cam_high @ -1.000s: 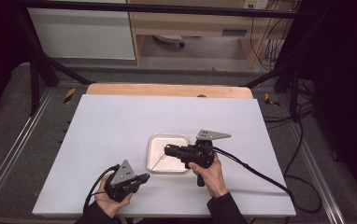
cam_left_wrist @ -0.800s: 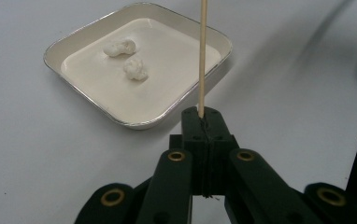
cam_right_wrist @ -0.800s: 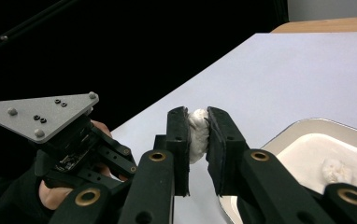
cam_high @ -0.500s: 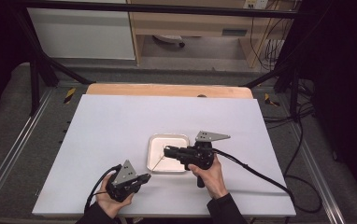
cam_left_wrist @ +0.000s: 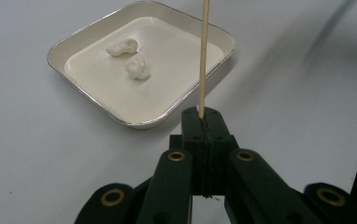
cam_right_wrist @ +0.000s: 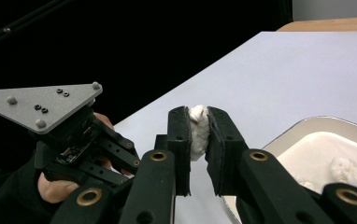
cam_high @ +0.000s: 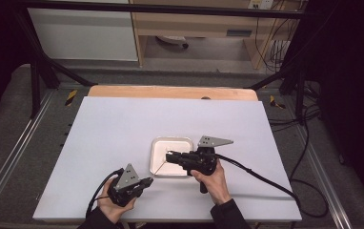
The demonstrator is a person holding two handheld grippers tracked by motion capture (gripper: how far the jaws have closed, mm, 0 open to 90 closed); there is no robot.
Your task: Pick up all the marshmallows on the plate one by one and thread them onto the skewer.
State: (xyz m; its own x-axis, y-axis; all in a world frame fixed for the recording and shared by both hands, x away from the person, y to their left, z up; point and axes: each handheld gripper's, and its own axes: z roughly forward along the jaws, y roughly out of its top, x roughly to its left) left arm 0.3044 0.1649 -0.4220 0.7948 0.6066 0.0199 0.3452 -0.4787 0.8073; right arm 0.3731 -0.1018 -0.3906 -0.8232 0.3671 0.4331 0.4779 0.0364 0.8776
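White desk [cam_high: 123, 129] surface is stretching away from the person's side, with a wooden edge [cam_high: 170, 91] along its far side and dark floor and cables beyond. Nearest the person, at the near left of the desk, the left tool [cam_high: 144, 182] is sitting in a hand with its jaws pressed together on the base of a thin wooden skewer [cam_left_wrist: 203, 56], which is slanting up and away toward the tray. Just to the right and a little farther off, the right tool [cam_high: 168, 157] is pointing left over the tray's near right part, its jaws clamping a small white doughy lump [cam_right_wrist: 198, 130] between the pads; in the right gripper view the lump is bulging out at the top of the gap. Beyond the left tool, near the middle of the desk, a shallow white tray [cam_left_wrist: 97, 107] with rounded corners is lying flat, and two more white lumps [cam_left_wrist: 130, 58] are resting close together on its floor, toward its far side in the left gripper view.
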